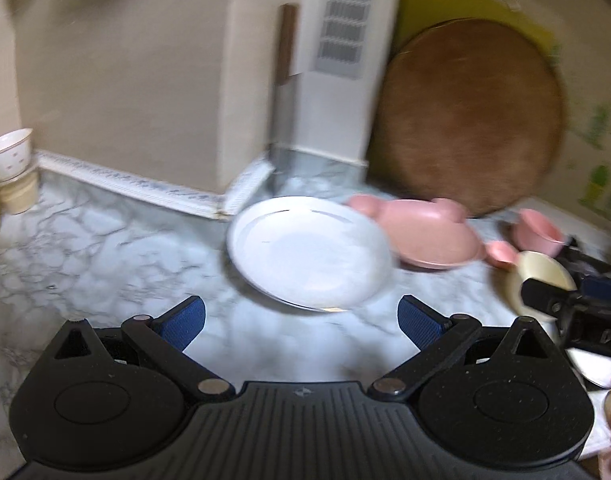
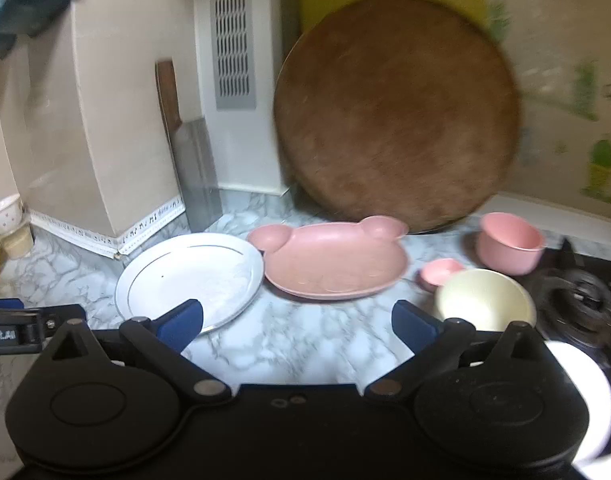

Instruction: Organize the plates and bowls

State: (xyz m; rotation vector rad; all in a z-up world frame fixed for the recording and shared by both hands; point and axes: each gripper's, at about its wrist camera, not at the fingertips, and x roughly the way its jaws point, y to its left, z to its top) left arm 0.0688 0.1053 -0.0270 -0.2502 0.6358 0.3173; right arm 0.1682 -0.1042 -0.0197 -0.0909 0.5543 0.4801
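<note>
While both tools hover above the marble tabletop, the left hand-held gripper has its blue pads spread wide and grips nothing, and the right hand-held gripper is equally wide apart and empty. Just ahead of the left one lies a white plate, flat on the tabletop; the same plate sits ahead and to the left of the right one. Touching or slightly overlapping its far right edge is a pink bear-shaped plate. Ahead and to the right of the right hand-held gripper stands a cream bowl, with a small pink dish just beyond it and a pink bowl farther back. Behind them a round wooden cutting board leans on the wall, and a cleaver stands left of it.
</note>
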